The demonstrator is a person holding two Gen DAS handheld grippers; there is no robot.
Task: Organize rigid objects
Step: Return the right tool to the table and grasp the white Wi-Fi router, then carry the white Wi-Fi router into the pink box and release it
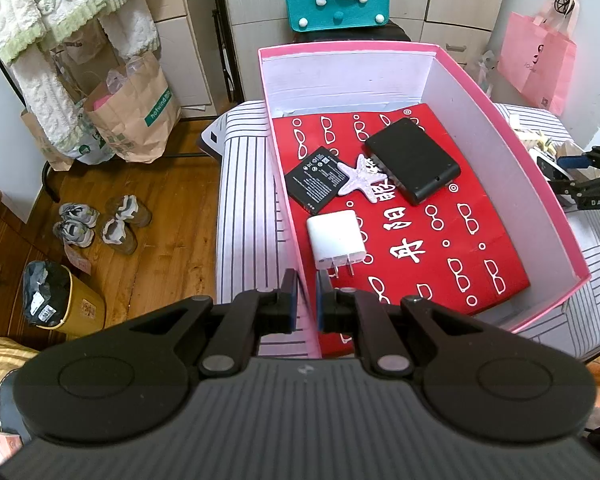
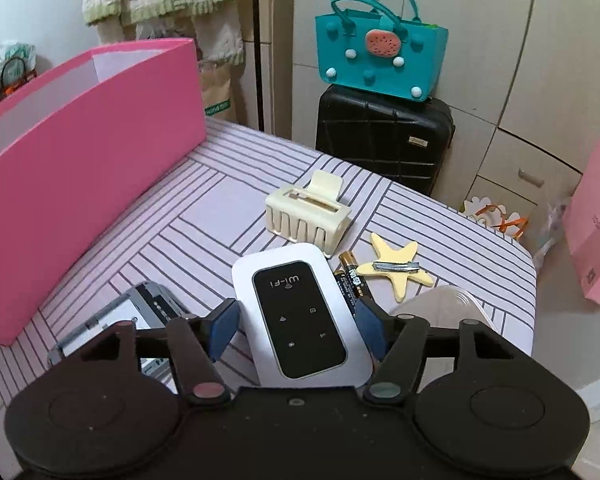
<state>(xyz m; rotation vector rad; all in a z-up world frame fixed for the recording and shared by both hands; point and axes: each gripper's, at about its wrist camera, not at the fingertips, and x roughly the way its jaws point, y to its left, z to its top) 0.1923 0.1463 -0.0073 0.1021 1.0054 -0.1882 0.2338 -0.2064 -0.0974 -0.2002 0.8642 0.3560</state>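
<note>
Your target, the white Wi-Fi router [image 2: 300,320], lies flat on the striped tabletop [image 2: 204,208] right between the fingers of your right gripper [image 2: 296,330]; those jaws stand wide with the blue pads clear of both long edges, so nothing is gripped yet. Settle the pads low along the router's long sides, centre it, then close evenly; it is smooth and rounded, so I judge a high pinch would let it slip. Mind the batteries [image 2: 352,280] touching the router's edge at about two o'clock, for the right-hand pad could catch them; the yellow starfish clip [image 2: 400,276] lies just beyond, the cream hair claw [image 2: 306,212] at twelve, a silver device [image 2: 112,320] at nine. The pink box [image 1: 548,184] waits at ten o'clock; your left gripper [image 1: 308,300] is clamped on its near wall, steadying it. Inside already: a flat battery [image 1: 316,186], a pale starfish [image 1: 362,176], a black case [image 1: 412,160], a white charger [image 1: 336,240].
</note>
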